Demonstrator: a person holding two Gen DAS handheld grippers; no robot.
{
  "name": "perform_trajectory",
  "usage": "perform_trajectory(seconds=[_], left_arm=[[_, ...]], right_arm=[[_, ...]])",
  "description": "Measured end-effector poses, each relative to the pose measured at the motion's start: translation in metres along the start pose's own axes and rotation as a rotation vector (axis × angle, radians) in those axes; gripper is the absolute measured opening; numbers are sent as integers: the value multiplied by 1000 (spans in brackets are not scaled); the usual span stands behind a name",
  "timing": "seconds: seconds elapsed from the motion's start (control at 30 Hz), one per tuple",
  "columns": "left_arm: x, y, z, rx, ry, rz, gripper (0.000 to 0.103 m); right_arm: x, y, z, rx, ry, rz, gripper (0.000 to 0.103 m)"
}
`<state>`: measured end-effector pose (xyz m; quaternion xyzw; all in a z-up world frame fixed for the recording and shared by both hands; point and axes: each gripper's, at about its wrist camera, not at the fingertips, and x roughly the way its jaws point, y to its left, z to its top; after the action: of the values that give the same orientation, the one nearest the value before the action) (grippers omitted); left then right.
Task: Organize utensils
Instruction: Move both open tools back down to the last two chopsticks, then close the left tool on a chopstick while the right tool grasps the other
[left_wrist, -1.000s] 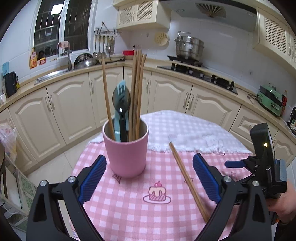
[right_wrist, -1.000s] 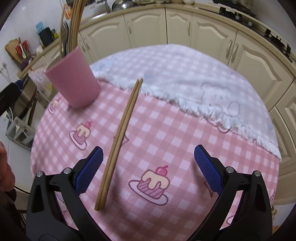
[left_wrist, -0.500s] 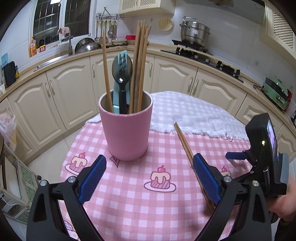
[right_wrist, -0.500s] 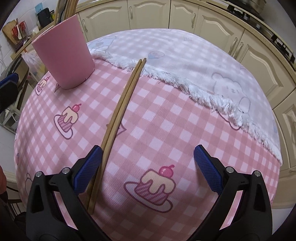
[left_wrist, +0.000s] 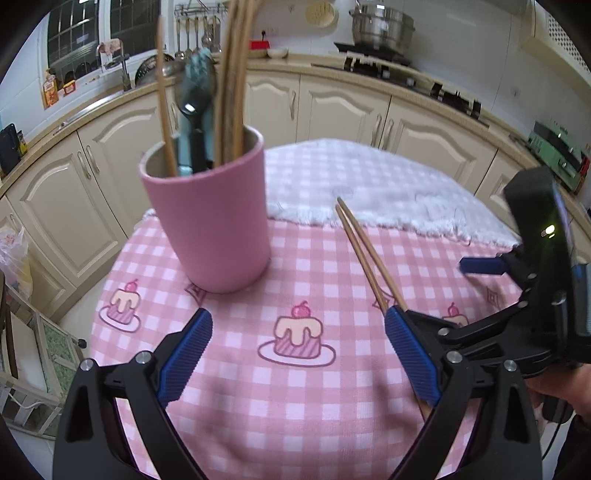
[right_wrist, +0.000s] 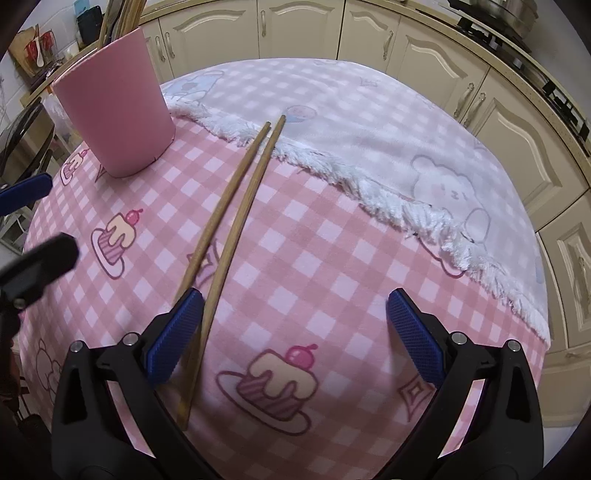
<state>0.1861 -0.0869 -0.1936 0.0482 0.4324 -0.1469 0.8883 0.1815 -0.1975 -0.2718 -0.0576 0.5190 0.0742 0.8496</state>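
Chopsticks (right_wrist: 236, 206), a loose pair, lie on the pink checked tablecloth (right_wrist: 332, 240), tips on the white fringed cloth (right_wrist: 369, 147) at about twelve o'clock in my right wrist view. My right gripper (right_wrist: 295, 332) is spread wide and grasps nothing; its left pad (right_wrist: 173, 332) sits over the near ends of the pair, though I cannot tell whether it touches them. The pink cup (left_wrist: 210, 221) stands upright at ten o'clock from there, holding more chopsticks (left_wrist: 229, 74), a dark spoon (left_wrist: 192, 107) and a teal utensil (left_wrist: 201, 62). My left gripper (left_wrist: 295, 358) is released too, empty, with the cup at eleven o'clock just beyond its fingers.
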Motion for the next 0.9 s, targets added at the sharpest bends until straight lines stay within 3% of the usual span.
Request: perform_trajectory(seconds=[0.3, 0.57, 0.73, 0.9], left_arm=[[22, -14, 1, -9, 56, 0, 93], [40, -37, 5, 54, 90, -7, 93], [63, -47, 8, 84, 143, 7, 92], [74, -51, 19, 125, 160, -2, 73]], right_arm=[[4, -8, -5, -7, -5, 18, 97], [-5, -57, -28, 43, -14, 5, 97], [-5, -61, -25, 5, -6, 12, 97], [2, -46, -6, -94, -6, 32, 91]])
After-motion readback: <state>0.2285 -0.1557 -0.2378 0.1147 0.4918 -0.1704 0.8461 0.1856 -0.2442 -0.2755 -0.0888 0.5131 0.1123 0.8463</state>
